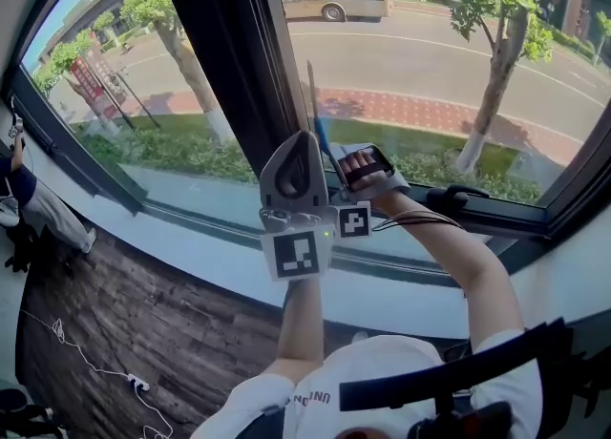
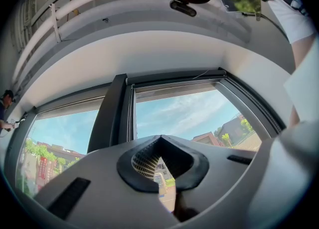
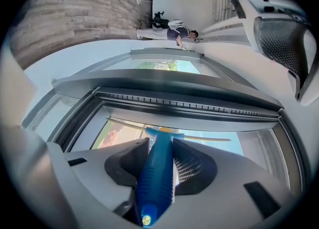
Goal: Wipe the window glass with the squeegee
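Observation:
The squeegee (image 1: 318,132) has a blue handle and a thin blade that stands upright against the right window glass (image 1: 430,55), close to the dark mullion (image 1: 224,55). My right gripper (image 1: 342,162) is shut on the handle. In the right gripper view the blue handle (image 3: 157,173) runs between the jaws of the right gripper (image 3: 160,146), and the pale blade (image 3: 169,134) lies across the glass. My left gripper (image 1: 294,156) hangs just left of it, in front of the mullion. The left gripper (image 2: 160,141) is shut with nothing in it and points up at the window.
A white windowsill (image 1: 210,256) runs below the panes. A black window handle (image 1: 453,200) sits on the frame to the right of my grippers. A wooden floor (image 1: 143,323) with a white cable (image 1: 95,365) lies lower left. A person (image 1: 29,194) is at the far left.

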`<action>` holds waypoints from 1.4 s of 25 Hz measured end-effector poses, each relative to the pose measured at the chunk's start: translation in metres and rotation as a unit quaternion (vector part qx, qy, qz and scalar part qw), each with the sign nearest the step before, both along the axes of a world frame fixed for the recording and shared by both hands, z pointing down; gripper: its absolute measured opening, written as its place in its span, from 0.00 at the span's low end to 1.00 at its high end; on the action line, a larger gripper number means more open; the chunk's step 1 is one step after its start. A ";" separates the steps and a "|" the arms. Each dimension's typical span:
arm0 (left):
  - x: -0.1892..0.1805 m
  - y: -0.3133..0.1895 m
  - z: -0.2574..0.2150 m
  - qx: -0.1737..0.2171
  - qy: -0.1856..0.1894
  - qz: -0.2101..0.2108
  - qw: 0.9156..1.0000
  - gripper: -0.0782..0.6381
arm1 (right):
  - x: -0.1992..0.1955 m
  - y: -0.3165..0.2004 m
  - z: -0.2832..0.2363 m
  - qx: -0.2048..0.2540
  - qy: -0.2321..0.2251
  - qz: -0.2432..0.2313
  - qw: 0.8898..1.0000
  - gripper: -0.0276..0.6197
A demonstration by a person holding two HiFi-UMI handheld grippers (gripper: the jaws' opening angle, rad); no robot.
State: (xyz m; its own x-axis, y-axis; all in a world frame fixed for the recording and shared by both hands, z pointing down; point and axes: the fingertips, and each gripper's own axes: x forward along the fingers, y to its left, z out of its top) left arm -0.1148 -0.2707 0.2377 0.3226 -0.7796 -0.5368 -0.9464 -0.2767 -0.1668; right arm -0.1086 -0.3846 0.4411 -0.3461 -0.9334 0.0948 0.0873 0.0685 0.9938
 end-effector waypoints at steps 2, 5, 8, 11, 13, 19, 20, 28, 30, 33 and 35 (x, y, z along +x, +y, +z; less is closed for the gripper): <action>0.004 0.001 0.000 0.001 0.000 0.004 1.000 0.11 | 0.005 0.002 0.003 -0.004 0.005 0.004 1.000 0.27; 0.008 0.003 0.001 0.000 0.001 0.008 1.000 0.11 | 0.016 0.003 0.000 0.012 0.026 0.017 0.999 0.27; 0.013 0.002 0.001 0.003 -0.003 0.010 1.000 0.11 | 0.025 0.007 -0.004 0.015 0.024 0.020 0.999 0.27; 0.027 -0.008 0.006 0.010 -0.029 0.010 0.999 0.11 | 0.036 0.008 -0.005 0.006 0.016 0.022 1.000 0.27; 0.033 -0.015 0.012 0.019 -0.061 0.009 0.998 0.11 | 0.041 0.009 -0.006 0.000 0.010 0.024 1.000 0.27; 0.039 -0.022 0.045 0.028 -0.153 0.020 0.988 0.11 | 0.051 0.012 -0.012 -0.004 -0.001 0.032 0.999 0.27; 0.039 -0.025 0.054 0.019 -0.160 0.020 0.987 0.11 | 0.053 0.012 -0.013 -0.003 -0.001 0.033 0.999 0.27; 0.033 -0.034 0.091 -0.018 -0.159 0.020 0.987 0.11 | 0.072 0.011 -0.010 -0.009 -0.004 0.043 0.999 0.27; 0.034 -0.033 0.093 -0.023 -0.158 0.021 0.987 0.11 | 0.077 0.011 -0.011 -0.008 -0.001 0.047 0.999 0.27; 0.033 -0.032 0.097 -0.028 -0.158 0.020 0.987 0.11 | 0.086 0.016 -0.016 0.001 0.022 0.059 0.998 0.27; 0.034 -0.031 0.099 -0.031 -0.155 0.020 0.987 0.11 | 0.091 0.018 -0.017 0.002 0.025 0.063 0.998 0.27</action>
State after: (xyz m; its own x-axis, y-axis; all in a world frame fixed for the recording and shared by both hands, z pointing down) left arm -0.0804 -0.3021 0.3363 0.4956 -0.7905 -0.3597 -0.8405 -0.3323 -0.4279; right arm -0.0173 -0.3663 0.4243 -0.2215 -0.9695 0.1047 0.1269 0.0778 0.9889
